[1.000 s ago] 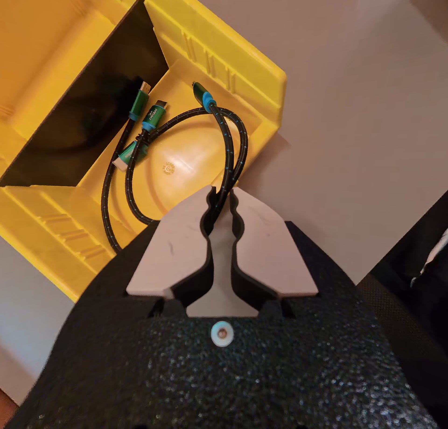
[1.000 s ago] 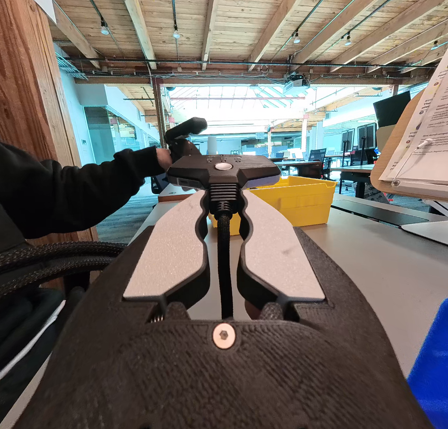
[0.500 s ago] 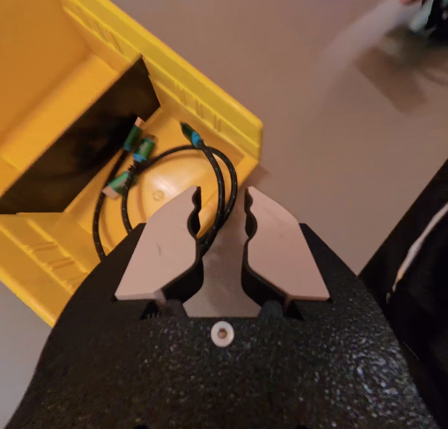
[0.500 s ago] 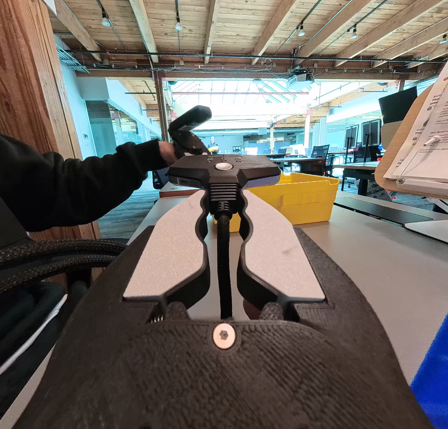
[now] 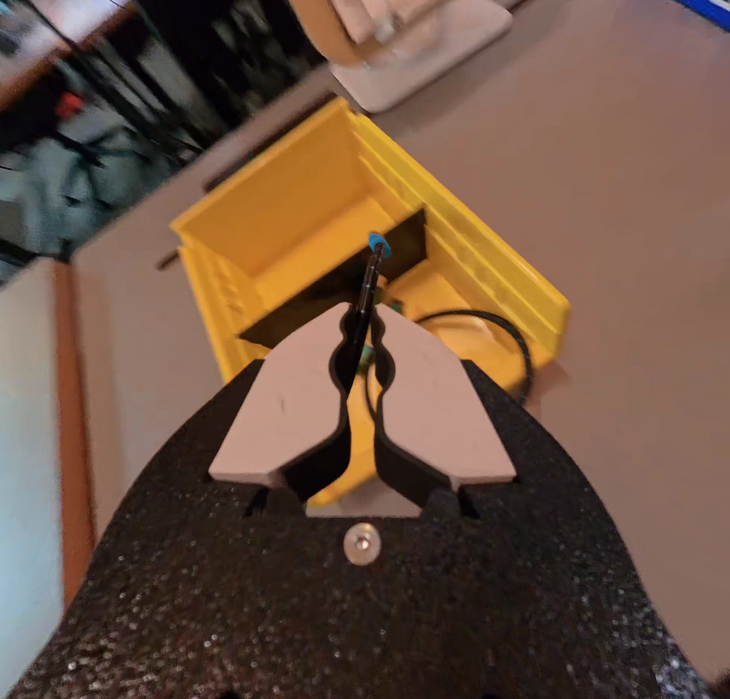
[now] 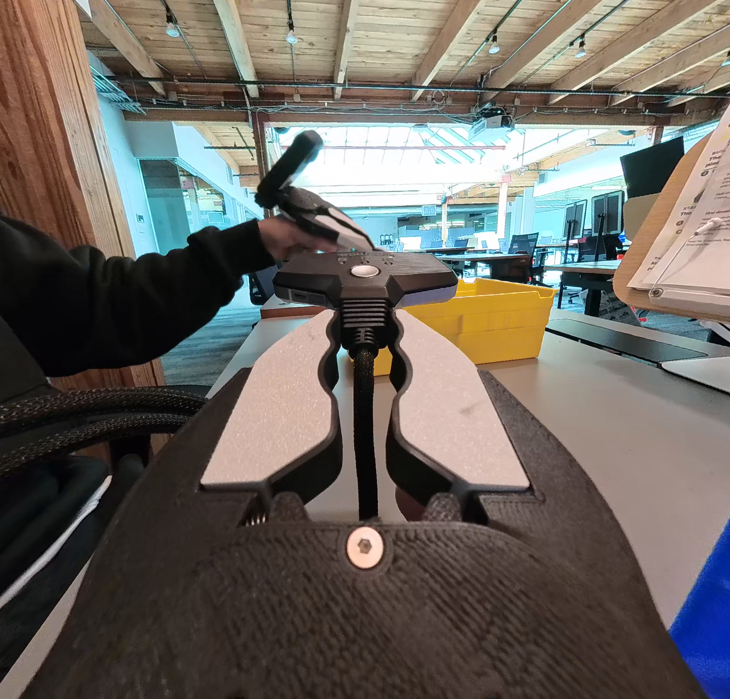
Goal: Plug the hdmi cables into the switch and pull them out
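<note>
My left gripper [image 5: 361, 318] is shut on a black braided HDMI cable [image 5: 365, 293] and holds it above the yellow bin [image 5: 493, 261]. The cable's blue-collared plug [image 5: 378, 243] sticks out past the fingertips. The rest of the cable [image 5: 513, 340] loops down into the bin, where other green plugs lie partly hidden. My right gripper [image 6: 364, 326] is shut on the ribbed cable neck of the black HDMI switch [image 6: 364, 275] and holds it level above the table. The left gripper [image 6: 316, 221] also shows in the right wrist view, raised behind the switch.
The bin [image 6: 497, 320] sits on a grey table [image 6: 592, 423]. A wooden document stand with papers [image 6: 679, 253] is at the right, and a blue object [image 6: 707, 601] is at the near right. A wooden pillar [image 6: 39, 127] and a black mesh chair [image 6: 79, 415] are at the left.
My left gripper opened, then shut on the cable near its blue-collared plug and lifted it up out of the bin, turning as it rose. The right gripper holds the switch still.
</note>
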Demonstrator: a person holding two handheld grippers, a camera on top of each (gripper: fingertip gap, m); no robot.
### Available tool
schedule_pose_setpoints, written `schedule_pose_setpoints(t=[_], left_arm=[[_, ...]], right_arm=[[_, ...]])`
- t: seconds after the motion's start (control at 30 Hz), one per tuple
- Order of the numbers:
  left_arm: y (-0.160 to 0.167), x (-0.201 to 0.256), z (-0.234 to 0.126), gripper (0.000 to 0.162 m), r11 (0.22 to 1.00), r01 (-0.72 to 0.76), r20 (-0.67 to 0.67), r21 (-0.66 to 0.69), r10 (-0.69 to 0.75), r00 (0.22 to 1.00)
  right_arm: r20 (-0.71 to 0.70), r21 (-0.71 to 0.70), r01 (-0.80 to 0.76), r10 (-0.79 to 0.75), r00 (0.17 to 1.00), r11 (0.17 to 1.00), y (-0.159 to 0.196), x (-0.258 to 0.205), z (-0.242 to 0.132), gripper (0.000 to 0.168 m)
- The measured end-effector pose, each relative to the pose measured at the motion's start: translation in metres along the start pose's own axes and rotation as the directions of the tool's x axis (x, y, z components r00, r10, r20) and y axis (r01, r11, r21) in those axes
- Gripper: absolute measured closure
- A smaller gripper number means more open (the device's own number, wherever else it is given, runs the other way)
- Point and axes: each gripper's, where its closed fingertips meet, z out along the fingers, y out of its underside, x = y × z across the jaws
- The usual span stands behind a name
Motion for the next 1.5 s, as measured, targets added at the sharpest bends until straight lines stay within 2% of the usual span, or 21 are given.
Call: schedule_pose_setpoints(t=[0.03,0.17,0.27,0.37,0.47,0.63,0.7,0.77,0.87,0.93,1.03,1.13,1.27,1.33,1.4,1.5], left_arm=[[-0.006,-0.010,-0.005,0.156,0.999,-0.008,0.053,0.031,0.006,0.999],[-0.041,-0.038,-0.033,0.156,0.976,-0.033,0.247,0.214,-0.021,0.969],[-0.061,-0.047,-0.044,0.156,0.952,-0.079,0.309,0.297,-0.018,0.951],[-0.085,-0.028,-0.053,0.156,0.913,-0.095,0.243,0.398,-0.005,0.970],[-0.109,0.009,-0.066,0.156,0.855,-0.089,0.131,0.511,0.025,0.991],[-0.133,0.094,-0.080,0.156,0.773,-0.193,0.062,0.605,0.196,0.979],[-0.131,0.143,-0.085,0.156,0.716,-0.267,0.049,0.645,0.310,0.949],[-0.118,0.193,-0.087,0.156,0.639,-0.395,0.086,0.660,0.458,0.885],[-0.079,0.257,-0.070,0.157,0.530,-0.589,0.144,0.610,0.657,0.740],[-0.044,0.290,-0.055,0.162,0.506,-0.619,0.085,0.601,0.730,0.679],[0.001,0.310,-0.037,0.162,0.559,-0.588,-0.049,0.584,0.747,0.663],[0.030,0.297,-0.020,0.162,0.649,-0.561,-0.138,0.514,0.708,0.693],[0.064,0.285,-0.004,0.162,0.736,-0.543,-0.286,0.404,0.665,0.690],[0.066,0.295,-0.005,0.159,0.818,-0.456,-0.405,0.350,0.571,0.713],[0.056,0.309,-0.005,0.146,0.902,-0.340,-0.512,0.266,0.432,0.742],[0.040,0.332,0.006,0.129,0.962,-0.240,-0.622,0.133,0.270,0.735]], right_arm=[[0.000,0.000,0.000,0.000,1.000,1.000,0.000,0.000,0.000,0.146],[-0.010,-0.004,-0.001,0.001,1.000,1.000,0.001,0.002,0.000,0.146],[-0.013,-0.002,0.000,0.000,1.000,1.000,0.000,0.002,0.000,0.146],[-0.017,0.006,0.003,-0.003,1.000,1.000,-0.001,0.002,-0.001,0.146],[-0.040,0.039,0.014,-0.013,0.999,0.999,-0.008,0.006,-0.005,0.146],[-0.060,0.216,0.004,0.009,0.998,0.976,-0.038,0.012,-0.026,0.146],[-0.058,0.266,-0.004,0.020,0.998,0.964,-0.047,0.014,-0.035,0.146],[-0.046,0.297,-0.016,0.031,0.998,0.955,-0.052,0.014,-0.041,0.146],[-0.047,0.319,-0.021,0.038,0.998,0.947,-0.055,0.015,-0.044,0.146],[-0.047,0.309,-0.025,0.041,0.998,0.951,-0.053,0.015,-0.042,0.146],[-0.043,0.281,-0.022,0.036,0.998,0.959,-0.048,0.013,-0.038,0.146],[-0.041,0.260,-0.022,0.034,0.999,0.965,-0.045,0.012,-0.035,0.146],[-0.044,0.263,-0.028,0.041,0.998,0.964,-0.045,0.013,-0.035,0.146],[-0.037,0.267,-0.031,0.043,0.998,0.963,-0.045,0.013,-0.035,0.146],[-0.031,0.261,-0.034,0.044,0.999,0.965,-0.044,0.012,-0.033,0.146],[-0.004,0.262,-0.035,0.037,0.999,0.964,-0.045,0.008,-0.032,0.146]])
